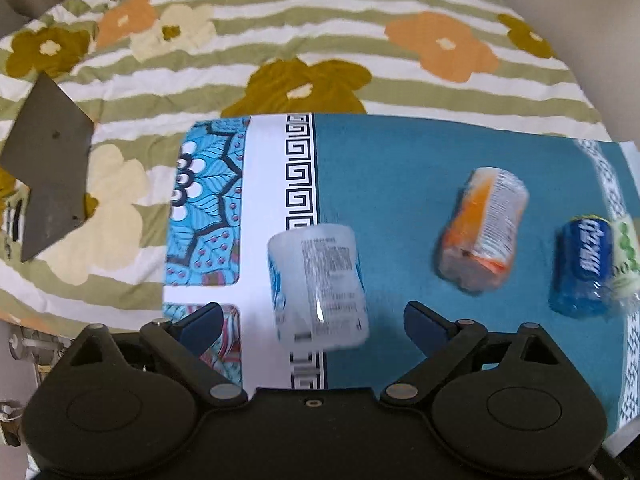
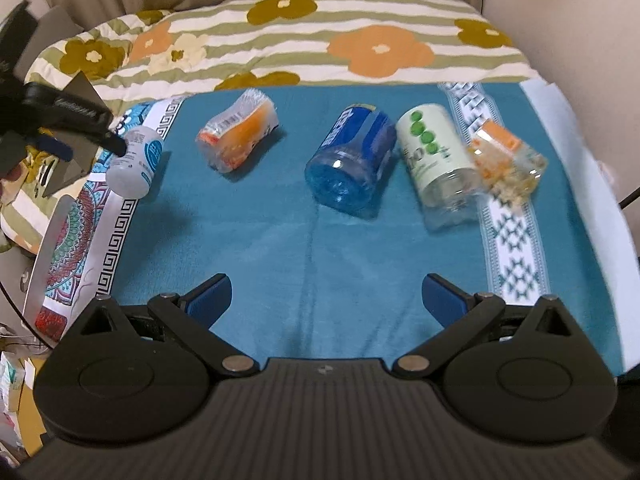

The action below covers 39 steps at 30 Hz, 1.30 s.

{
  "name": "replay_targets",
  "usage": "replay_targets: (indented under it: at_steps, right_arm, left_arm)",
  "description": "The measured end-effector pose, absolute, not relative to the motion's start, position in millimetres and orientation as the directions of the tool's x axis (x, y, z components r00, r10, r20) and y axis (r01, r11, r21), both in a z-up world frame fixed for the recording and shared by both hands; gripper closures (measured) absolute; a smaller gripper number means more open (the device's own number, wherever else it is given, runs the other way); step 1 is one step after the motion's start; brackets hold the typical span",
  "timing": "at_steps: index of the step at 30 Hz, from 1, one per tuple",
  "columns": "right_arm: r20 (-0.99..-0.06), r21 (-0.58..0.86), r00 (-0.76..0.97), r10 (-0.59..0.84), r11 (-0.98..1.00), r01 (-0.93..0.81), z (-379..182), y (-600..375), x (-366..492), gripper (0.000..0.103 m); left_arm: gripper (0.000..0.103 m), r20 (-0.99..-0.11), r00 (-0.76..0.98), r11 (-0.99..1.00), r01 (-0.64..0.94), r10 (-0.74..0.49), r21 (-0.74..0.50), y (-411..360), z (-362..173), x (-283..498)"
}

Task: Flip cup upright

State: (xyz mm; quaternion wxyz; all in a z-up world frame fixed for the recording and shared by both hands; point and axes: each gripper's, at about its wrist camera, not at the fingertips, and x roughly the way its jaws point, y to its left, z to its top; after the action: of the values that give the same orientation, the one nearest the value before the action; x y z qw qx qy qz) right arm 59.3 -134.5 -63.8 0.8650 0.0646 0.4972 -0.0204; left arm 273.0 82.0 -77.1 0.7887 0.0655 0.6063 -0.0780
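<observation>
Several plastic cups lie on their sides on a teal cloth. A white and blue cup lies just ahead of my left gripper, between its open fingers, untouched as far as I can tell; it also shows in the right wrist view. An orange cup, a blue cup, a green-dotted white cup and a clear orange-printed cup lie in a row to the right. My right gripper is open and empty, well short of the row. The left gripper shows at the left edge.
The teal cloth lies on a flower-patterned striped bedspread. A patterned mat with a key-pattern border sits at the cloth's left edge. A grey flat piece lies at far left. Clutter shows below the bed's left edge.
</observation>
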Motion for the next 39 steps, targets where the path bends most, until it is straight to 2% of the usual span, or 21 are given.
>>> replay_targets:
  at_steps: [1, 10, 11, 13, 27, 39]
  right_arm:
    - [-0.866, 0.092, 0.5, 0.03, 0.991, 0.1, -67.1, -132.8, 61.7, 0.0]
    - [-0.885, 0.094, 0.464, 0.023, 0.987, 0.13, -88.0, -128.1, 80.2, 0.0]
    - [-0.888, 0.094, 0.46, 0.022, 0.987, 0.134, -89.9, -128.9, 82.1, 0.0]
    - [-0.89, 0.091, 0.455, 0.018, 0.986, 0.138, -92.0, -129.5, 84.5, 0.0]
    - [-0.885, 0.088, 0.465, 0.014, 0.987, 0.137, -85.0, -135.9, 85.2, 0.0]
    - [-0.859, 0.084, 0.511, 0.013, 0.99, 0.116, -51.6, -169.3, 55.9, 0.0]
  left_arm:
    - [0.013, -0.971, 0.237, 0.979, 0.202, -0.042, 0.007, 81.6, -82.5, 278.2]
    - [0.018, -0.988, 0.143, 0.983, 0.181, -0.057, -0.03, 79.5, -117.3, 305.9]
    - [0.02, -0.989, 0.132, 0.983, 0.177, -0.062, -0.038, 79.6, -120.2, 307.2]
    - [0.035, -0.992, 0.113, 0.984, 0.172, -0.065, -0.045, 79.5, -125.4, 308.6]
    - [0.038, -0.992, 0.09, 0.987, 0.141, -0.09, -0.077, 77.3, -116.0, 291.6]
    - [0.038, -0.981, 0.084, 0.976, 0.148, -0.174, -0.16, 28.6, -84.7, 196.5]
